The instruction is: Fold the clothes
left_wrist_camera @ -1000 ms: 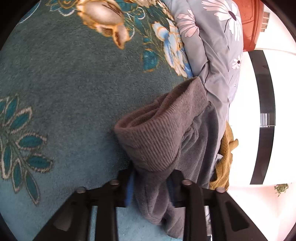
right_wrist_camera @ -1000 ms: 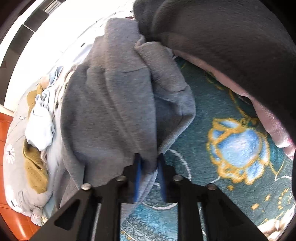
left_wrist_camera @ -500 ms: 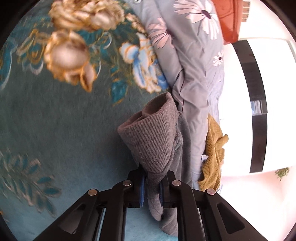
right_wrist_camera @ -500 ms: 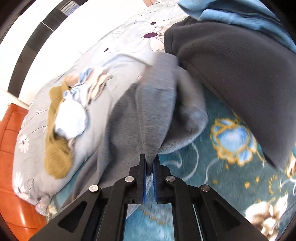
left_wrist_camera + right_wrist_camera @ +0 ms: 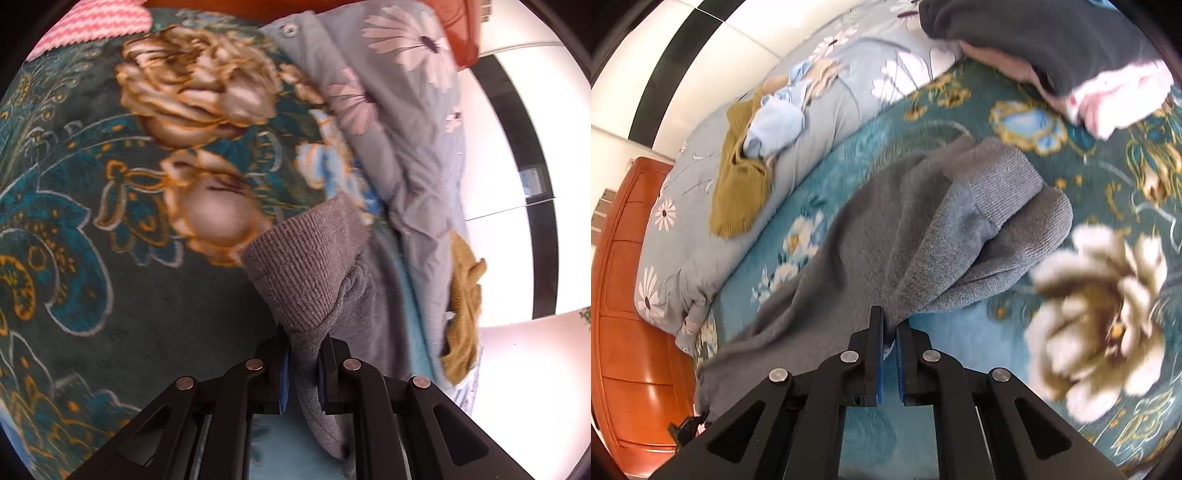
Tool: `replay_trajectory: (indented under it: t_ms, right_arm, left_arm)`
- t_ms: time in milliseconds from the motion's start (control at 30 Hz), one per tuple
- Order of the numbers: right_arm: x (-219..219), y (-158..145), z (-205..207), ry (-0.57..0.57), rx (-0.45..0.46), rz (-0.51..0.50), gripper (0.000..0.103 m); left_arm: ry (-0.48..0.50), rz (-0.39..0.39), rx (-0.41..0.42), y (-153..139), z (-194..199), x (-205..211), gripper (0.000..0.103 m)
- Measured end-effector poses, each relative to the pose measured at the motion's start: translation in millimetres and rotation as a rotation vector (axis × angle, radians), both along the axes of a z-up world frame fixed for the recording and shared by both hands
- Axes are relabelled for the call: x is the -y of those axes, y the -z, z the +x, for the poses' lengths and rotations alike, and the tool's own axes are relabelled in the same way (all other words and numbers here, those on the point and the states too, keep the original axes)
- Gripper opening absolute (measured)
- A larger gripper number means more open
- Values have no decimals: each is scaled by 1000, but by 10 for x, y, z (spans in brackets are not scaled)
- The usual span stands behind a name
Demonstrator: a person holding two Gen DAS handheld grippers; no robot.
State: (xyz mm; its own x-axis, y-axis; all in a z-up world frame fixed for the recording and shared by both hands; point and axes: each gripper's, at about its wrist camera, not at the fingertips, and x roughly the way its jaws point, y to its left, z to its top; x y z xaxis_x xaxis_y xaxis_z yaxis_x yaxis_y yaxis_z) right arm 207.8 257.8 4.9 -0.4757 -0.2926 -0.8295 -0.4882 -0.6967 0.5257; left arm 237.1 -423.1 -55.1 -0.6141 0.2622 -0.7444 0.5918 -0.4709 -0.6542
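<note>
A grey fleece garment [image 5: 365, 306] with ribbed cuffs hangs between both grippers above a teal flowered blanket [image 5: 110, 206]. My left gripper [image 5: 303, 354] is shut on the cloth just below a ribbed cuff [image 5: 306, 269], which stands up in front of the fingers. In the right wrist view the same grey garment [image 5: 886, 229] spreads out ahead, its ribbed end [image 5: 1008, 184] folded over. My right gripper [image 5: 890, 332] is shut on a bunched edge of it. The cloth sags down to the lower left there.
A grey daisy-print quilt [image 5: 827, 122] lies rolled along the blanket's edge, with a mustard knit [image 5: 738, 184] and a pale blue garment [image 5: 779, 122] on it. A dark grey and pink pile [image 5: 1071, 48] sits at the far side. An orange wooden cabinet [image 5: 631, 295] stands beside the bed.
Both grippers have lifted and carried the grey garment across the blanket, away from the quilt. The left jaws closed tighter on the cloth. The garment has stretched out between the grippers.
</note>
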Motion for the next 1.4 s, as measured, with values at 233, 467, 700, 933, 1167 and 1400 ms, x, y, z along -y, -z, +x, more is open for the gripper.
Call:
replay_trajectory:
  t_ms: [233,467,700,933,1167,1400]
  right_arm:
    - [-12,109,76,10,36,-29,6]
    - [-83,77,165,20,44,-49,7]
    - [-535,-48,367,68,12,-1,7]
    - [-879,89,295,143,-13,-74,35]
    - [-1135,344,246,259,-24,-130,37]
    - [-1137,467,76,293,-67,-171,15]
  left_arm:
    - [-39,95,17,205,154,26,19]
    - [-46,17,18,-26,460,-39,42]
    - [56,-43,-109,-411,501,-776,67]
    - [324,-67,-81,-441,-39,-1980,70]
    - [448,-30,-104,-586,-263,-2983,71]
    - [473,56,-55,-483,-365,-3691,77]
